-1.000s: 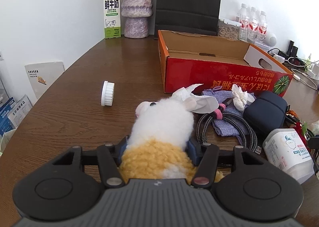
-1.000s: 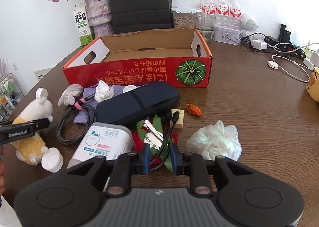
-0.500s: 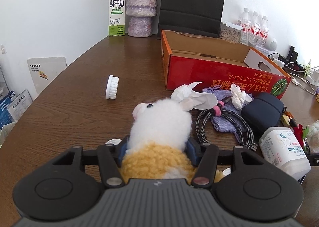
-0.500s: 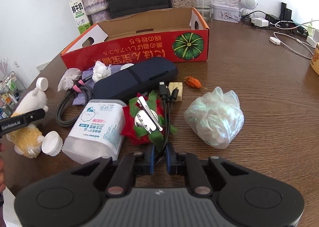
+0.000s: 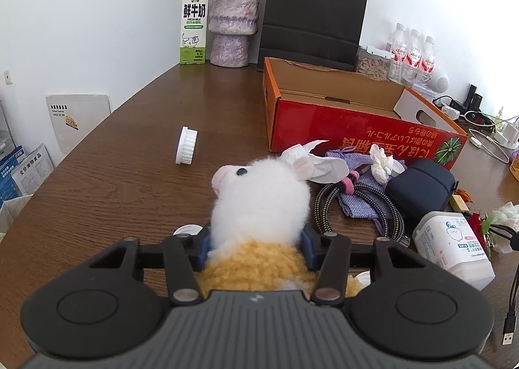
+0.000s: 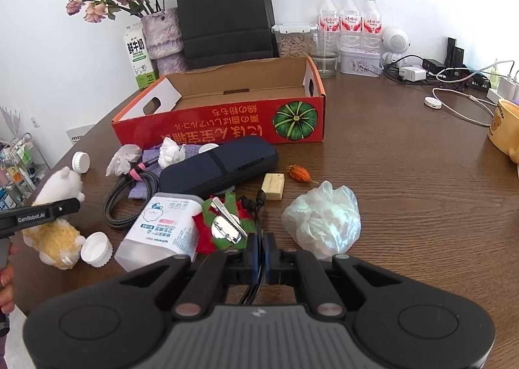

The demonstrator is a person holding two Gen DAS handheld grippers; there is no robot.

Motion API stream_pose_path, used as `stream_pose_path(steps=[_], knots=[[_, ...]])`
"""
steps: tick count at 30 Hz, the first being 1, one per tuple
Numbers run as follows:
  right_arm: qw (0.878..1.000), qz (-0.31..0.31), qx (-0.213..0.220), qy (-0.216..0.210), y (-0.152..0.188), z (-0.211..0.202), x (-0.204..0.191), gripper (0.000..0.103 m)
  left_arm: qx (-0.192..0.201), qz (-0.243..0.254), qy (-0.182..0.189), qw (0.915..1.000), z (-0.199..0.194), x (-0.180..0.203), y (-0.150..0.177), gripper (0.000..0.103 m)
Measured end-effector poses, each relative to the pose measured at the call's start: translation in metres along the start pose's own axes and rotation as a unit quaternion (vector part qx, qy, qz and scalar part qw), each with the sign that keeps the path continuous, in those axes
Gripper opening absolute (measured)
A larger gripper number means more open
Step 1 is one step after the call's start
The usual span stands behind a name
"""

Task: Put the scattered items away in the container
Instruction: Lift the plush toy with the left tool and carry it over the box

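The red cardboard box (image 6: 227,129) stands open on the brown tabletop (image 6: 405,174), and nothing shows inside it; the scattered things lie in front of it. The left hand-held gripper (image 5: 256,244) has its jaws closing on one plush toy (image 5: 259,207), white above and yellow below, and the blue pads press on its two sides near the neck. The right hand-held gripper (image 6: 259,255) has its pads pressed together on a bundle of black cables (image 6: 258,207) that runs between them. Around these lie one dark blue case (image 6: 220,168), one white plastic container (image 6: 162,226) lying on its side, one red and green clip ornament (image 6: 223,226), one crumpled plastic bag (image 6: 324,220), one braided cable coil (image 6: 129,194) on a purple cloth (image 5: 360,197), two crumpled tissues (image 6: 170,150), one small beige block (image 6: 274,185) and one orange dried pod (image 6: 300,172). Two white caps (image 6: 96,249) show in the right view, one near the toy and one further back. Behind the box stand three water bottles (image 6: 348,22), one milk carton (image 6: 139,56), one vase (image 6: 163,35) with flowers and one black paper bag (image 6: 227,12).
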State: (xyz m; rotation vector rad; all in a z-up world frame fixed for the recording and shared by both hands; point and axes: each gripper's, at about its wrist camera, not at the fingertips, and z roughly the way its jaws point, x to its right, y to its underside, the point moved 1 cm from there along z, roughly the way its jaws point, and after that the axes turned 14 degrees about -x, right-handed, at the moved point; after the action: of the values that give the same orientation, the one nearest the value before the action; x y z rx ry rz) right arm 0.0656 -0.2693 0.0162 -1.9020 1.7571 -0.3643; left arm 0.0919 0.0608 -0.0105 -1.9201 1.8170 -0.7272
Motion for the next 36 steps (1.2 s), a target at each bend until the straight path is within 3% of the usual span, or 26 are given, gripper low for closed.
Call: stream_pose_path(steps=[13,22,28,36], knots=[[0.998,-0.027,0.054,-0.008,-0.013,-0.026,-0.007,0.002,0.029,0.006,0.012,0.9995,-0.021,0.008,-0.005,0.046],[0.994,-0.042,0.096,-0.013,-0.036,-0.040,-0.015,0.002,0.062,0.018,0.020,0.9977,-0.037,0.018,-0.026,0.046],[0.990,-0.040,0.135,-0.021,-0.063,-0.044,-0.020,0.002,0.090,0.024,0.034,0.9950,-0.041,0.031,-0.055,0.046],[0.983,-0.042,0.174,-0.029,-0.130,-0.035,-0.028,0.001,0.120,0.024,0.060,0.9906,-0.029,0.054,-0.114,0.046]])
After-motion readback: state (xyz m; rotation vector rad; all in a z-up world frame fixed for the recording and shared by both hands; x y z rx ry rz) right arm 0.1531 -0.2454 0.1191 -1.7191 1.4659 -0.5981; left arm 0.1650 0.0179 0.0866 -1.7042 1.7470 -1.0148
